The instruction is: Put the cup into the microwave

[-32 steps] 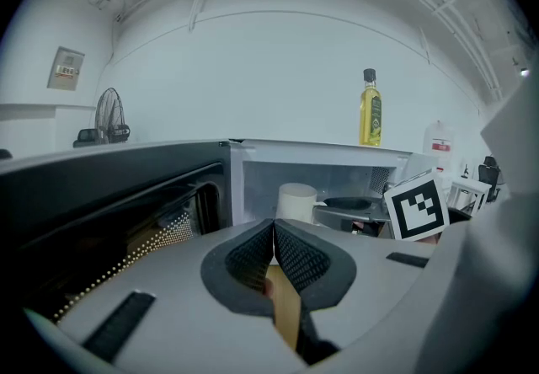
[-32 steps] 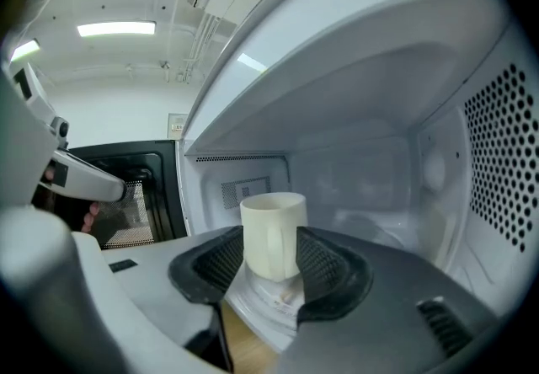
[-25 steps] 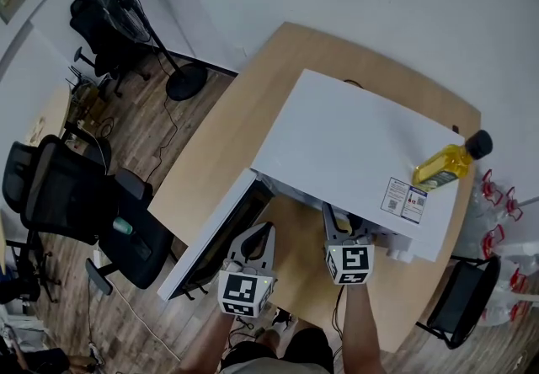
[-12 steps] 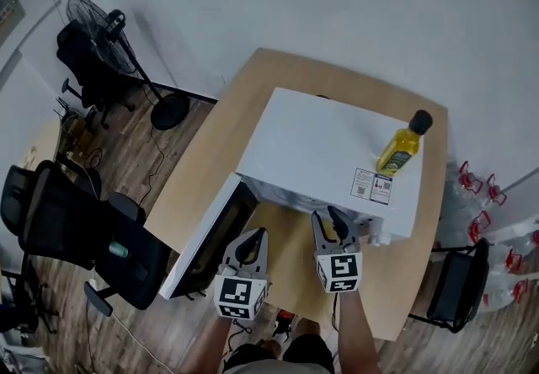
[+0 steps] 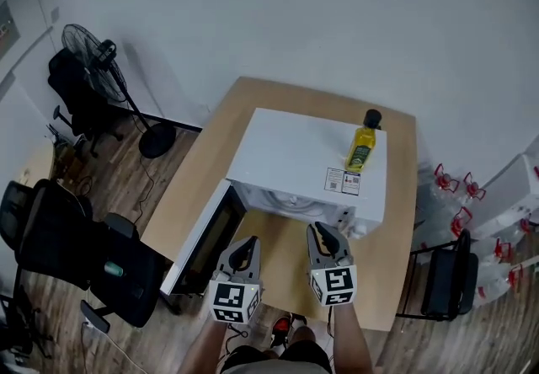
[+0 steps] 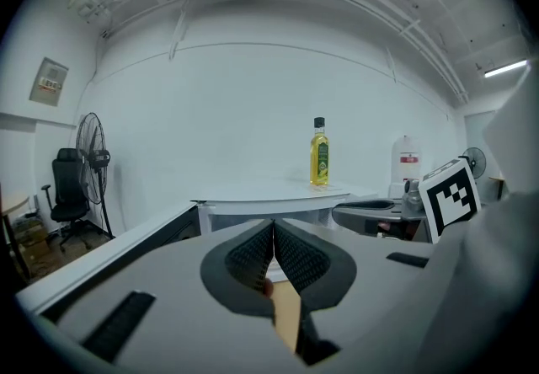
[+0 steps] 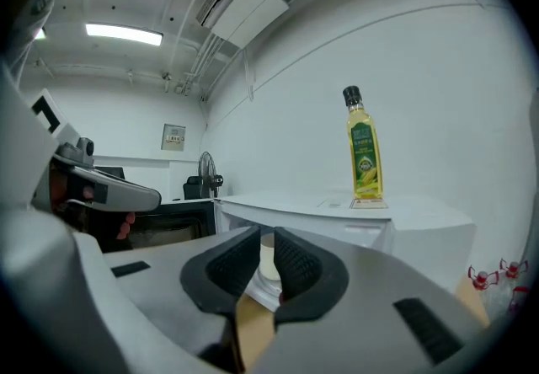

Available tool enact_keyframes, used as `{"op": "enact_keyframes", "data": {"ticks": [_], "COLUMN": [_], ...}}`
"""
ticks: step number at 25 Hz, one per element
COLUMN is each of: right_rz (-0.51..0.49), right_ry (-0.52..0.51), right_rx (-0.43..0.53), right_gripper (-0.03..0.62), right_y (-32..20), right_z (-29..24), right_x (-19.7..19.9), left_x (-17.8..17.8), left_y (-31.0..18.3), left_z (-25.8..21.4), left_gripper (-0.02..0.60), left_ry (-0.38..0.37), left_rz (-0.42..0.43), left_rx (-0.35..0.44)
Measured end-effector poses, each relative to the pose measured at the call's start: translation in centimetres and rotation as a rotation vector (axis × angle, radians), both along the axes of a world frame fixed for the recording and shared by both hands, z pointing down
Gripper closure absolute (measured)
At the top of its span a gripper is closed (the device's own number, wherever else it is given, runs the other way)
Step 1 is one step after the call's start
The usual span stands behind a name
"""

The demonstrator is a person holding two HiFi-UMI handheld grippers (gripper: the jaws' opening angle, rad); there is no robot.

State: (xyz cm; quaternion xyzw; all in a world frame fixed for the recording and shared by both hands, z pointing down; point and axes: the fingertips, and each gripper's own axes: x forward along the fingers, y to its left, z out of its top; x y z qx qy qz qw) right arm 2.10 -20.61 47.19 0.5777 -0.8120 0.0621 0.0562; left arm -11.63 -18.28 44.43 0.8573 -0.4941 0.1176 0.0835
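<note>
The white microwave (image 5: 303, 153) stands on the wooden table (image 5: 400, 195) with its door (image 5: 202, 237) swung open to the left. I cannot make out the cup in the head view. My left gripper (image 5: 246, 243) hovers in front of the open door, its jaws shut with nothing in them (image 6: 274, 225). My right gripper (image 5: 320, 231) hangs before the microwave's front. Its jaws have just been closing and stand a narrow gap apart, holding nothing (image 7: 265, 237). Through that gap shows a pale round thing on the microwave's front, and I cannot tell what it is.
A yellow oil bottle (image 5: 362, 145) stands on top of the microwave near its right back corner. Black office chairs (image 5: 67, 246) and a standing fan (image 5: 93, 52) are on the floor at left. Another black chair (image 5: 442, 280) stands at the table's right.
Both grippers have drawn back from the microwave's opening toward me and risen. The right jaws have narrowed. The head view has pulled back, so the microwave looks smaller.
</note>
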Motion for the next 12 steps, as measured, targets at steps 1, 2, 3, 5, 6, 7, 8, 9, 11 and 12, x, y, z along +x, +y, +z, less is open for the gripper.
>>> {"op": "enact_keyframes", "data": {"ticks": [1, 2, 3, 5, 6, 7, 8, 9, 11, 12], "right_rz": [0.005, 0.009, 0.013, 0.022, 0.028, 0.034, 0.041, 0.047, 0.059, 0.066], "right_ry": [0.003, 0.005, 0.007, 0.013, 0.016, 0.017, 0.019, 0.02, 0.025, 0.025], "right_rx": [0.005, 0.011, 0.015, 0.023, 0.028, 0.034, 0.04, 0.047, 0.056, 0.059], "right_gripper": [0.541, 0.546, 0.55, 0.555, 0.557, 0.56, 0.562, 0.563, 0.566, 0.568], "right_y": [0.7, 1.4, 2.1, 3.6, 4.4, 5.0, 5.7, 6.3, 7.5, 8.1], "right_z": [-0.5, -0.9, -1.4, -2.2, -2.6, -3.1, -3.5, -3.9, -4.6, -4.9], "right_x": [0.2, 0.3, 0.4, 0.6, 0.6, 0.7, 0.8, 0.8, 1.0, 1.1], "left_x": [0.1, 0.1, 0.2, 0.3, 0.3, 0.3, 0.2, 0.2, 0.2, 0.2], "left_y": [0.4, 0.8, 1.1, 2.1, 2.6, 3.0, 3.5, 3.9, 4.9, 5.4], "left_z": [-0.4, -0.8, -1.1, -1.7, -2.0, -2.3, -2.6, -2.8, -3.3, -3.5], "left_gripper": [0.557, 0.557, 0.557, 0.557, 0.557, 0.557, 0.557, 0.557, 0.557, 0.557], "left_ry": [0.003, 0.006, 0.007, 0.008, 0.008, 0.007, 0.007, 0.008, 0.011, 0.013], "left_rz": [0.005, 0.01, 0.016, 0.028, 0.035, 0.04, 0.046, 0.051, 0.061, 0.066], "left_rx": [0.006, 0.012, 0.019, 0.03, 0.034, 0.039, 0.044, 0.049, 0.058, 0.062]}}
